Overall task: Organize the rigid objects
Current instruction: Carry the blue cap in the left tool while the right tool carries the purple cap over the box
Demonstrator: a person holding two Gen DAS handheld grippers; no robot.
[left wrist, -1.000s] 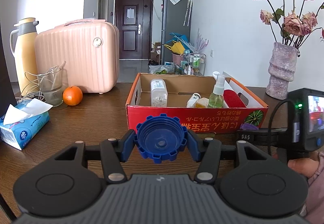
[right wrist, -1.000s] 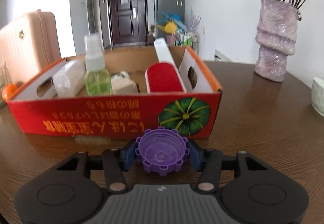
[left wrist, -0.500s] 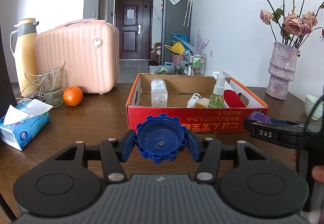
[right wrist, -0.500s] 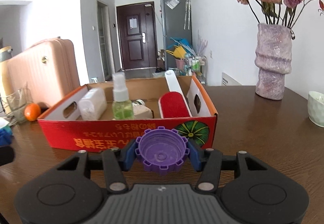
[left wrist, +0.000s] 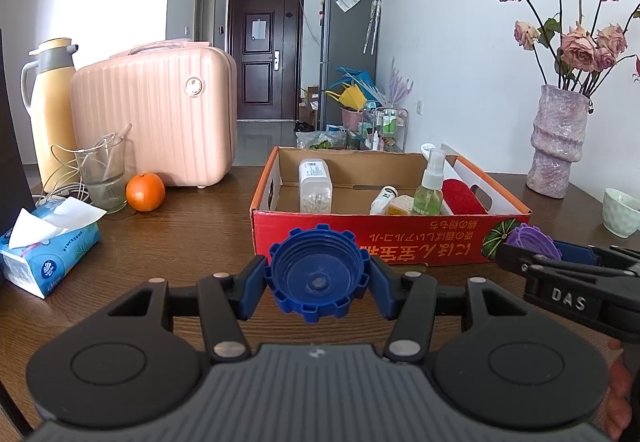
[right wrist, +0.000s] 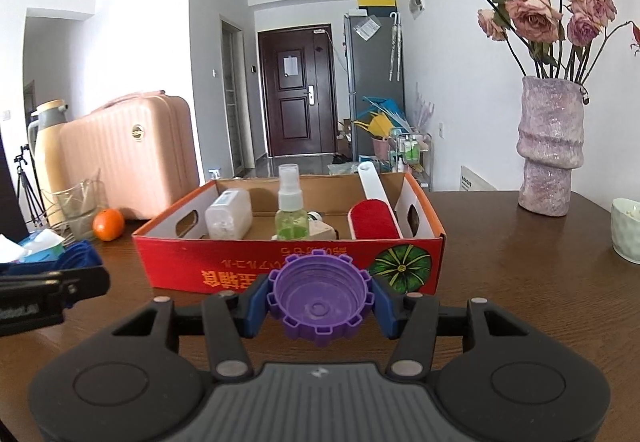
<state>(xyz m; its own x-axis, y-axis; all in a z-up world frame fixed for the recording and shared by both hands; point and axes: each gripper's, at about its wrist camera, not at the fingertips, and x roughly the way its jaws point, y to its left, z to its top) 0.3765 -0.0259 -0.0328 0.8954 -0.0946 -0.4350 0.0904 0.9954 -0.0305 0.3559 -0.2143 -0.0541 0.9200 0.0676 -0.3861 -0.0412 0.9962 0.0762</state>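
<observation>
Left hand-held gripper (left wrist: 318, 280): clamped on blue gear-edged cap (left wrist: 318, 278), above the worktop (left wrist: 180, 234).
Right hand-held gripper (right wrist: 320, 302): grasping purple gear-edged cap (right wrist: 320, 300).
Red cardboard box (right wrist: 240, 274): at 12 o'clock beyond both caps.

Pink suitcase (left wrist: 156, 114), orange (left wrist: 145, 191), tissue pack (left wrist: 48, 250) and flower vase (left wrist: 557, 146) on wooden table (left wrist: 168, 242).

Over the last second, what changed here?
The right gripper, shut on the purple cap, rose and drew back from the box, coming alongside the left one. The left gripper kept still, clamping the blue cap. Box contents unchanged.
</observation>
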